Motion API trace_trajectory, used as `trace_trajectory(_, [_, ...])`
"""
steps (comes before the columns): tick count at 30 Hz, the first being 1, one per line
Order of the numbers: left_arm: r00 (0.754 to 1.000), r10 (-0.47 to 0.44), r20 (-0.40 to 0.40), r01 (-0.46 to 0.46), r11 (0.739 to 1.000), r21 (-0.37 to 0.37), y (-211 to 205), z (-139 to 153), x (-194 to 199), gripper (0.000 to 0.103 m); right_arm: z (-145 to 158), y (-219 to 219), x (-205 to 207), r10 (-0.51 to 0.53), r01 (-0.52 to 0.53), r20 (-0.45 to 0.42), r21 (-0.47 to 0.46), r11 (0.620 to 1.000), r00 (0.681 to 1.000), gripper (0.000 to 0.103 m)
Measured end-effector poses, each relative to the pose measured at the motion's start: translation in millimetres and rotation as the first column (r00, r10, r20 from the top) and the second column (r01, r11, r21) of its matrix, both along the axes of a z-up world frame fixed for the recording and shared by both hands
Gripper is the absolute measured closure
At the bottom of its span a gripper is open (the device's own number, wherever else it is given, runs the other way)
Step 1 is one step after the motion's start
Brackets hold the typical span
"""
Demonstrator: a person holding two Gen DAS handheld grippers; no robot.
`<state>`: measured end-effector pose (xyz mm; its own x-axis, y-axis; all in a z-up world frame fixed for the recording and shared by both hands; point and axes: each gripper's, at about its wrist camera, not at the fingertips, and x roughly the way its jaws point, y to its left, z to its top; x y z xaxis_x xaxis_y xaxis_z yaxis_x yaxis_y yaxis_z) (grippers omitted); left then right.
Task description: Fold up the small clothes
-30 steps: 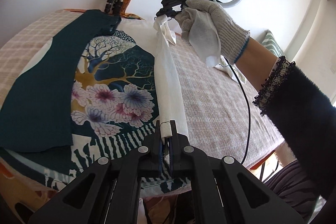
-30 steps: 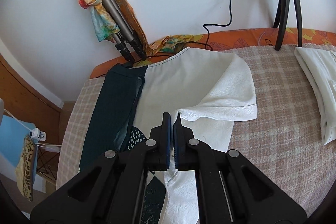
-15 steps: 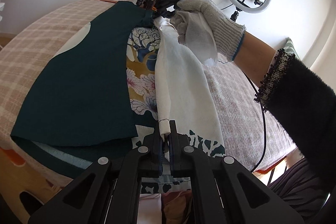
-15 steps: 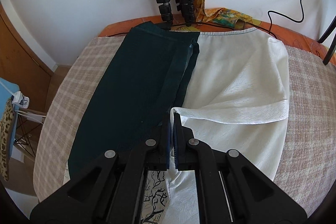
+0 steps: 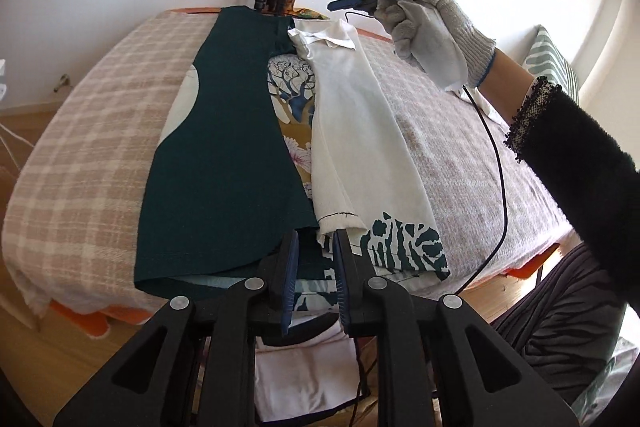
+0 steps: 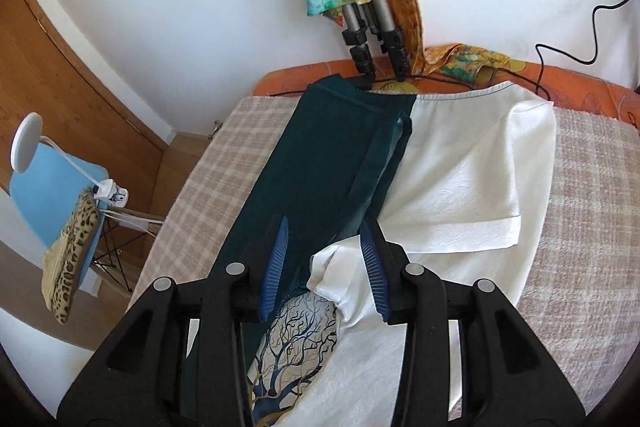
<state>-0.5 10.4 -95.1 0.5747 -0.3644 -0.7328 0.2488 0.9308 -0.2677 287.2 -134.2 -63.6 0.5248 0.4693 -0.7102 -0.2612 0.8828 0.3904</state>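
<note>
Left gripper (image 5: 314,263): jaws parted, nothing between the pads, fingers pointing forward and slightly down. Right gripper (image 6: 325,263): jaws likewise spread wide — blue ribbed pads (image 6: 275,265) exposed, nothing clamped. In the left wrist view the right gripper is raised and held in a right hand (image 5: 430,35) wearing a grey knit glove (fingers wrapped round the handle). Right forearm (image 5: 576,163) in a dark fuzzy sleeve — angled up from lower right toward the hand.
</note>
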Motion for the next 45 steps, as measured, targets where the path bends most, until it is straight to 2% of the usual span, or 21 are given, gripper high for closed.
trace_trajectory(2, [1.000, -0.005, 0.014, 0.004, 0.999, 0.032, 10.4, 13.5, 2.6, 0.082, -5.2, -25.6, 5.5, -0.090, 0.090, -0.009, -0.007, 0.996, 0.996, 0.063])
trace_trajectory(4, [1.000, 0.010, 0.014, -0.010, 1.000, 0.030, 21.4, 24.3, 13.6, 0.081, -18.9, -44.9, 13.6, -0.151, 0.151, -0.036, -0.021, 0.988, 0.988, 0.063])
trace_trajectory(9, [0.996, 0.065, 0.062, -0.067, 0.997, 0.027, 39.5, 36.1, 42.3, 0.081, -52.8, -63.0, 33.5, -0.229, 0.224, -0.093, -0.068, 0.972, 0.969, 0.063])
trace_trajectory(14, [0.996, 0.062, 0.057, -0.063, 0.998, 0.009, 38.6, 28.2, 53.7, 0.081, -64.0, -61.7, 45.1, -0.201, 0.195, -0.111, -0.060, 0.979, 0.973, 0.063])
trace_trajectory(17, [0.998, 0.053, 0.031, -0.054, 0.998, 0.016, 39.6, 21.6, 59.4, 0.081, -72.5, -56.2, 48.9, -0.181, 0.168, -0.138, -0.101, 0.981, 0.974, 0.066])
trace_trajectory(18, [0.998, 0.055, 0.022, -0.056, 0.998, 0.012, 41.5, 19.9, 60.6, 0.081, -72.8, -54.7, 48.7, -0.176, 0.160, -0.138, -0.120, 0.980, 0.975, 0.072])
trace_trajectory(19, [0.998, 0.059, 0.012, -0.059, 0.998, 0.007, 44.1, 18.5, 61.6, 0.081, -73.1, -53.4, 50.8, -0.164, 0.146, -0.147, -0.125, 0.981, 0.975, 0.092])
trace_trajectory(20, [0.998, 0.064, 0.003, -0.064, 0.998, 0.000, 47.5, 17.5, 62.5, 0.081, -71.7, -54.0, 52.8, -0.159, 0.142, -0.158, -0.112, 0.984, 0.975, 0.097])
trace_trajectory(23, [0.997, 0.081, -0.017, -0.081, 0.996, -0.030, 58.3, 16.3, 64.4, 0.081, -56.2, -51.4, 61.2, -0.156, 0.146, -0.145, -0.076, 0.986, 0.977, 0.098])
trace_trajectory(28, [0.994, 0.101, -0.035, -0.103, 0.993, -0.064, 73.0, 16.8, 63.2, 0.081, -30.7, -16.4, 86.0, -0.124, 0.111, -0.096, -0.127, 0.986, 0.988, 0.099])
trace_trajectory(33, [0.993, 0.113, -0.030, -0.115, 0.990, -0.075, 80.2, 20.8, 65.4, 0.081, -34.7, 24.2, 116.9, -0.113, 0.097, -0.090, -0.165, 0.981, 0.990, 0.099])
trace_trajectory(35, [0.992, 0.121, -0.024, -0.123, 0.990, -0.067, 81.8, 22.2, 66.2, 0.081, -44.7, 35.2, 128.8, -0.119, 0.098, -0.111, -0.181, 0.979, 0.987, 0.099])
trace_trajectory(38, [0.990, 0.137, -0.018, -0.138, 0.989, -0.060, 84.8, 22.9, 67.8, 0.081, -55.6, 41.3, 135.5, -0.070, 0.058, -0.144, -0.086, 0.995, 0.987, 0.096])
trace_trajectory(39, [0.990, 0.142, -0.018, -0.143, 0.988, -0.063, 85.9, 22.9, 68.2, 0.081, -56.0, 41.3, 135.6, -0.061, 0.054, -0.150, -0.056, 0.997, 0.987, 0.093])
trace_trajectory(41, [0.989, 0.147, -0.016, -0.148, 0.987, -0.057, 87.0, 22.8, 69.5, 0.081, -50.6, 37.9, 130.5, -0.075, 0.071, -0.135, -0.033, 0.997, 0.988, 0.065])
trace_trajectory(42, [0.989, 0.149, -0.011, -0.150, 0.987, -0.051, 87.2, 22.9, 69.5, 0.081, -44.1, 34.1, 124.8, -0.085, 0.083, -0.106, -0.027, 0.996, 0.991, 0.062])
trace_trajectory(45, [0.989, 0.145, -0.005, -0.145, 0.989, -0.025, 85.3, 22.0, 69.2, 0.081, -25.1, 17.7, 104.2, -0.095, 0.096, -0.072, 0.002, 0.995, 0.993, 0.062])
